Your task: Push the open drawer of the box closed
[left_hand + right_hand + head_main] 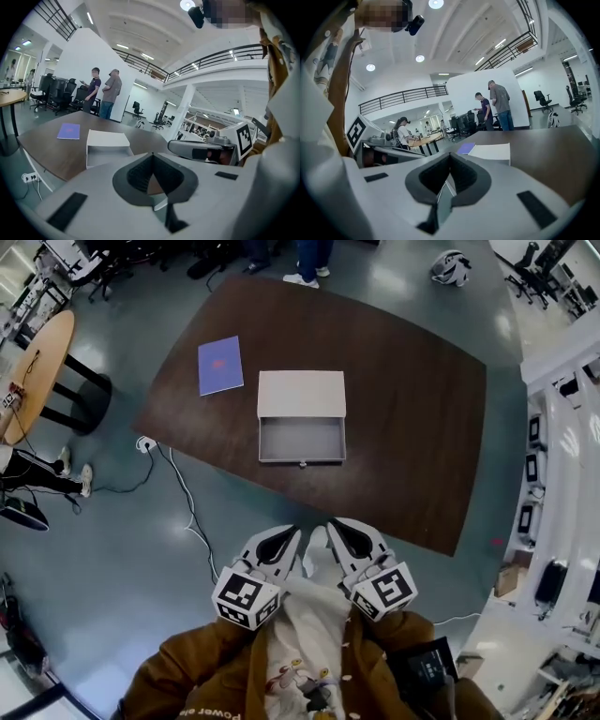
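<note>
A pale box (301, 393) lies in the middle of the dark brown table (412, 427). Its grey drawer (302, 439) is pulled out toward me, with a small knob on the front. Both grippers hang over the floor short of the table's near edge, well apart from the box. My left gripper (290, 532) is shut and empty, and so is my right gripper (335, 523) beside it. In the left gripper view the box (107, 139) lies ahead to the left of the shut jaws (152, 156). In the right gripper view the box (490, 152) lies just past the jaws (449, 157).
A purple booklet (220, 365) lies on the table left of the box. A white cable and power strip (145, 443) run over the floor by the table's left corner. A round wooden table (37, 367) stands at far left. Two people (104, 91) stand beyond the table.
</note>
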A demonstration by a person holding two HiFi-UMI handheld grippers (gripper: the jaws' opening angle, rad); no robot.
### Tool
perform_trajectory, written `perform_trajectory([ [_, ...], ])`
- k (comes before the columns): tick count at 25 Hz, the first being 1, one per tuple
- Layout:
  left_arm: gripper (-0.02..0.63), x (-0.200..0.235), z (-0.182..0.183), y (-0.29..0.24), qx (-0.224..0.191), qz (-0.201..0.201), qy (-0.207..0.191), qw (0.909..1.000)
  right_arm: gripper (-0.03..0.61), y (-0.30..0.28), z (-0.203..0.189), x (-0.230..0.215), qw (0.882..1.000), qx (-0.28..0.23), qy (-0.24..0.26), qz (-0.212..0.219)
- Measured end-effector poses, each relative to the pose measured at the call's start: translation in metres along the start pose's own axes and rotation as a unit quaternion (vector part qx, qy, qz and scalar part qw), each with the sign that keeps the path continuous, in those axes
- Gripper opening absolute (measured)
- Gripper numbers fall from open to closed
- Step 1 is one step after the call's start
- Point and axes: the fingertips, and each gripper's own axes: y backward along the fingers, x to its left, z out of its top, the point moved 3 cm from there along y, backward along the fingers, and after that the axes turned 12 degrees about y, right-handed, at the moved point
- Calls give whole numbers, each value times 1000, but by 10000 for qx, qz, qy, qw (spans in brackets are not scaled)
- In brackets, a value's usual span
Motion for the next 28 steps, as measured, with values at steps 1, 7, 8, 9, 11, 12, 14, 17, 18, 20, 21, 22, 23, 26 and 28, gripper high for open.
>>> perform_trajectory([
  [1,5,3,2,-5,16,19,-21,10000,2,-5,0,-2,10000,22,-14,37],
  [7,5,6,6,-28,117,-33,-266,9996,2,-19,-10,-5,9994,214,14,270],
  [8,6,10,8,-28,121,-50,-290,9995,2,-23,-11,-2,9993,233,23,307],
  [9,6,15,10,-27,117,-57,-308,9994,2,-30,-11,0,9992,249,22,319],
  [11,5,27,13,-23,104,-28,-317,9994,2,-43,-12,5,9991,298,-46,284],
  [12,6,31,13,-21,103,2,-315,9995,2,-48,-13,7,9991,321,-90,263],
  [14,5,38,14,-19,100,51,-311,9995,2,-56,-16,10,9989,373,-109,245],
  [17,5,50,13,-20,121,73,-267,9995,2,-72,-26,10,9984,481,-140,262],
  [18,6,53,12,-21,135,70,-247,9996,2,-77,-30,8,9982,513,-201,255],
  [20,6,59,10,-23,156,70,-243,9996,2,-86,-41,4,9975,594,-328,209],
  [21,6,63,9,-25,158,75,-245,9995,2,-90,-47,2,9970,646,-379,188],
  [22,6,67,8,-26,151,78,-235,9996,2,-95,-52,0,9965,704,-419,175],
  [23,6,71,6,-28,133,78,-214,9997,2,-100,-57,-1,9959,766,-448,169],
  [26,6,83,1,-33,166,96,-141,9997,2,-115,-72,-4,9943,938,-485,156],
  [28,6,89,-6,-37,252,127,-96,9996,2,-122,-82,-8,9932,1032,-528,109],
])
